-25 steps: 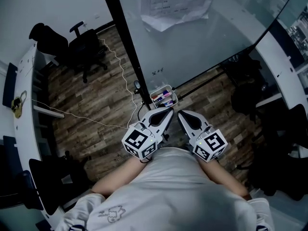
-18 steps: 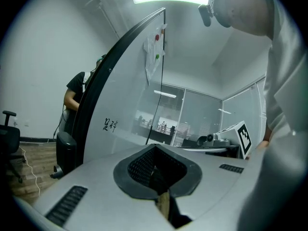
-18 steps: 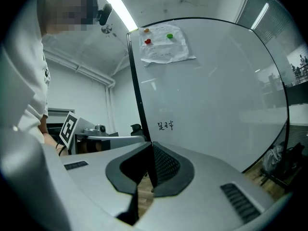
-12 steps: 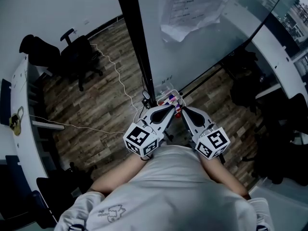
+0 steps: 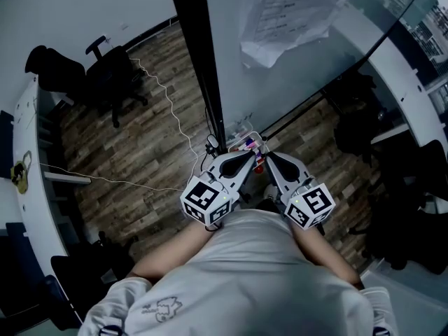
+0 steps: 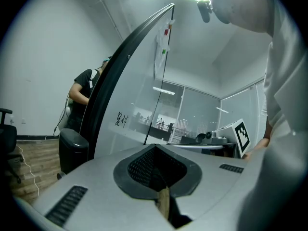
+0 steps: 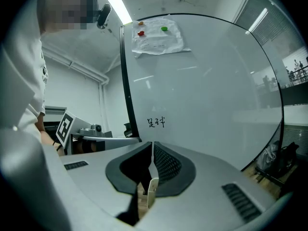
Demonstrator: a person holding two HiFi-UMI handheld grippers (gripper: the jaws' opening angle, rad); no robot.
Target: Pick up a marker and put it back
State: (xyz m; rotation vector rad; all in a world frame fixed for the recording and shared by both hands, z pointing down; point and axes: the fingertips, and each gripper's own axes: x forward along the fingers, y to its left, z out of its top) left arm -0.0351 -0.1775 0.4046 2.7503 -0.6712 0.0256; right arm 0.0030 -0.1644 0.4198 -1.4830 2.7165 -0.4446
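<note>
Head view, markers (image 5: 250, 145): small sticks with red and blue-violet parts, lying in a pale tray (image 5: 238, 134) at the foot of the whiteboard (image 5: 301, 68); finer detail is too small to tell.
Head view, grippers: left gripper (image 5: 248, 161) and right gripper (image 5: 266, 158) are held side by side at the person's chest, their tips overlapping the tray's near edge.
Left gripper view, left gripper (image 6: 155, 147): jaws pressed together, nothing between them; the whiteboard's dark frame (image 6: 120, 76) is ahead.
Right gripper view, right gripper (image 7: 152, 143): jaws together, empty; the whiteboard (image 7: 211, 95) ahead carries handwriting (image 7: 156, 122) and a paper sheet (image 7: 158, 38) under coloured magnets.
</note>
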